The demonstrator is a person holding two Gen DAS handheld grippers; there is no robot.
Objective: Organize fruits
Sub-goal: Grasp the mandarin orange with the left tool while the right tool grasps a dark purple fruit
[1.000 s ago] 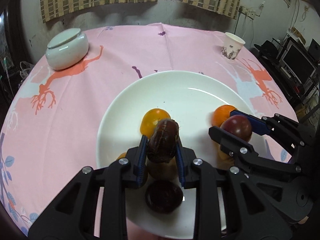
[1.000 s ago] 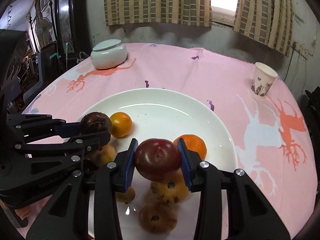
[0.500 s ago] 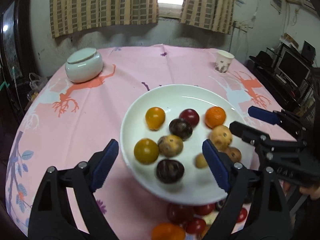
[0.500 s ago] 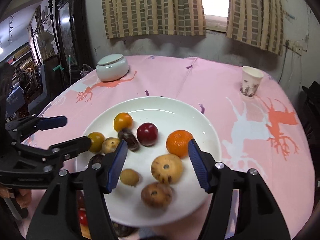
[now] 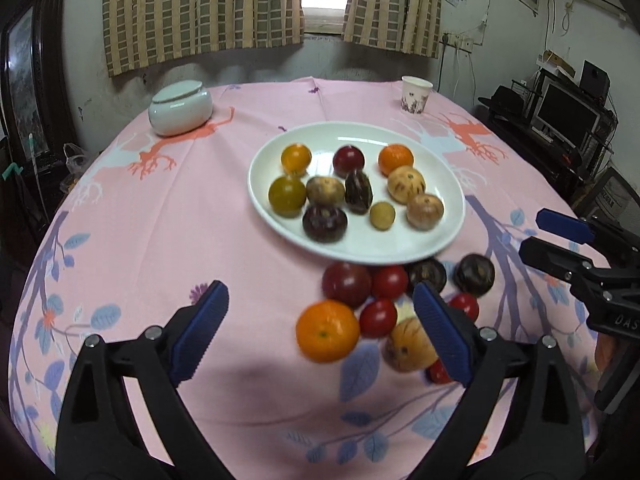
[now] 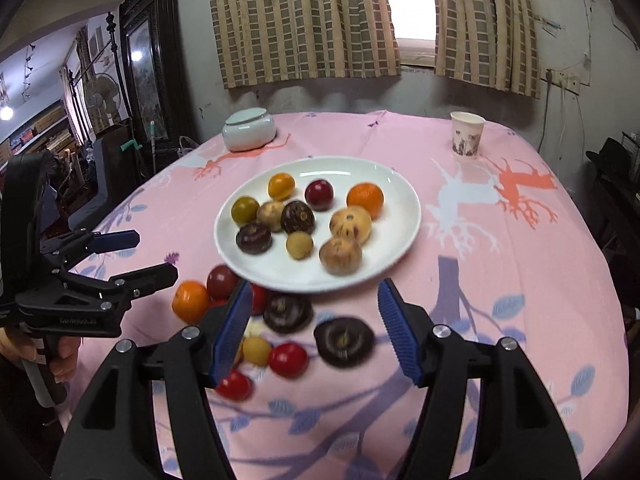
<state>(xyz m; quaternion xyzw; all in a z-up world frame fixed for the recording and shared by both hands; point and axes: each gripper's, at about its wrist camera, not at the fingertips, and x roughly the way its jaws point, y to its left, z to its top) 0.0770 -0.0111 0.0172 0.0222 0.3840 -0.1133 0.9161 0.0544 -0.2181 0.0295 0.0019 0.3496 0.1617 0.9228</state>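
A white plate [image 5: 448, 236] [image 6: 404, 236] on the pink tablecloth holds several fruits, among them a dark purple one [image 5: 358, 191] [image 6: 297, 216] and a red plum [image 5: 349, 161] [image 6: 319, 194]. More loose fruits lie on the cloth in front of the plate: an orange [image 5: 327, 330] [image 6: 190, 302], red tomatoes [image 5: 377, 317] [image 6: 288, 359] and dark mangosteens [image 5: 475, 274] [image 6: 344, 341]. My left gripper [image 5: 320, 330] is open and empty above the cloth, near the loose pile. My right gripper [image 6: 316, 330] is open and empty above the pile.
A white lidded jar [image 5: 181, 108] [image 6: 249, 129] stands at the back left. A paper cup [image 5: 416, 94] [image 6: 466, 135] stands at the back right. The table's edge curves away on both sides, with furniture and a monitor beyond.
Both grippers let go of their fruits on the plate, opened wide and drew back and up. The loose fruit pile in front of the plate has come into view.
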